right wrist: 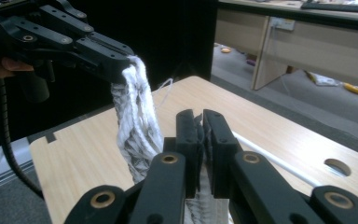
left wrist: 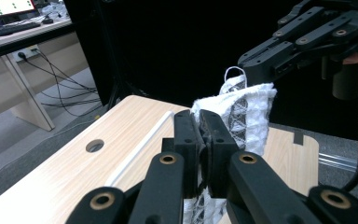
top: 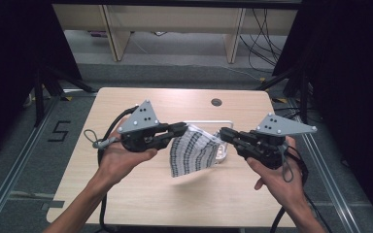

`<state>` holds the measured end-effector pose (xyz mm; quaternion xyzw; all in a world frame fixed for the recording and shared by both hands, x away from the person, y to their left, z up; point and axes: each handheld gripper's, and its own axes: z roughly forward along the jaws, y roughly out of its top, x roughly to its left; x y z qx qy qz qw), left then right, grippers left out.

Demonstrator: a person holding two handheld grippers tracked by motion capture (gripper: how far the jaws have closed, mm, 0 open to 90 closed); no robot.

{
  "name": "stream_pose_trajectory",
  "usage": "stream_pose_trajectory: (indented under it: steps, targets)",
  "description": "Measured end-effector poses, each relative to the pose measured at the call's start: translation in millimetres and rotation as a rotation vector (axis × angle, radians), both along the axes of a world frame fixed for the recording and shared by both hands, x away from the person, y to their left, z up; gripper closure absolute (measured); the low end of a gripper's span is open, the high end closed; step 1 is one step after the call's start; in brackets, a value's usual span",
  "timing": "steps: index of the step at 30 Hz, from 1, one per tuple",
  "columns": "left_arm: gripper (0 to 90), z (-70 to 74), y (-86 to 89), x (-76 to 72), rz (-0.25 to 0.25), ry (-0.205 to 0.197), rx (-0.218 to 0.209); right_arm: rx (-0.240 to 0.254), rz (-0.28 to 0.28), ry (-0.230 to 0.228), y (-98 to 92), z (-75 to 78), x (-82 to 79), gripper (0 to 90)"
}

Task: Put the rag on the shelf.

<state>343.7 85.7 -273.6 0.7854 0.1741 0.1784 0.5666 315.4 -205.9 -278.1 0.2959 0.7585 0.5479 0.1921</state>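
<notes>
Both grippers, left [top: 182,129] and right [top: 225,133], pinch the patterned cloth [top: 194,150] above the table [top: 126,189], hands palm-up.

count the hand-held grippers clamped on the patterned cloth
2: the left hand-held gripper grips the cloth at its left upper edge, the right hand-held gripper at its right upper edge.

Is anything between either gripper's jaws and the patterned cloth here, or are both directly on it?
Nothing visible stands between. The left gripper and right gripper are each shut directly on an edge of the patterned cloth, which hangs between them above the table.
</notes>
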Motion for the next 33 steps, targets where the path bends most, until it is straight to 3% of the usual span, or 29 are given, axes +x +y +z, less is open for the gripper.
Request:
stream_pose_trajectory:
  steps: [3,4,10,11,15,16,19,23,29,31,32,33]
  targets:
    - [85.8,1.3,-6.9,9.3,0.001,0.009,-0.007,-0.024,-0.016,-0.021,-6.5,1.6,5.0,86.1]
    - [85.8,1.9,-8.1,11.3,0.002,0.011,-0.010,-0.004,-0.020,-0.011,-7.7,1.4,7.1,86.1]
    - [85.8,6.9,-17.9,25.6,0.012,0.012,-0.016,-0.006,-0.063,0.010,-16.3,7.2,19.5,86.1]
    - [85.8,7.6,-19.3,28.1,0.013,0.010,-0.021,-0.017,-0.074,-0.018,-18.1,8.3,23.1,86.1]
    - [85.8,8.8,-22.0,39.5,0.016,0.025,-0.056,-0.007,-0.089,-0.006,-20.5,13.4,31.0,86.1]
    - [85.8,9.0,-22.7,43.1,0.020,0.024,-0.058,-0.014,-0.099,-0.026,-21.8,14.8,33.3,86.1]
    - [85.7,9.0,-24.1,50.1,0.028,0.030,-0.067,0.004,-0.109,0.012,-21.9,19.8,36.8,86.1]
    - [85.7,8.7,-26.3,60.6,0.044,0.048,-0.086,-0.011,-0.114,-0.015,-22.3,22.3,41.7,86.1]
    - [85.7,9.3,-27.7,72.4,0.066,0.058,-0.095,0.007,-0.131,0.003,-19.0,25.9,49.5,86.1]
    - [85.8,9.8,-27.3,75.1,0.069,0.063,-0.104,0.009,-0.132,-0.005,-19.2,26.4,53.3,86.1]
    - [85.7,10.3,-27.3,76.5,0.072,0.062,-0.106,-0.008,-0.138,-0.034,-20.2,27.0,56.2,86.1]
    - [85.7,10.9,-27.4,77.8,0.075,0.062,-0.109,0.011,-0.135,-0.021,-18.9,27.3,57.5,86.1]
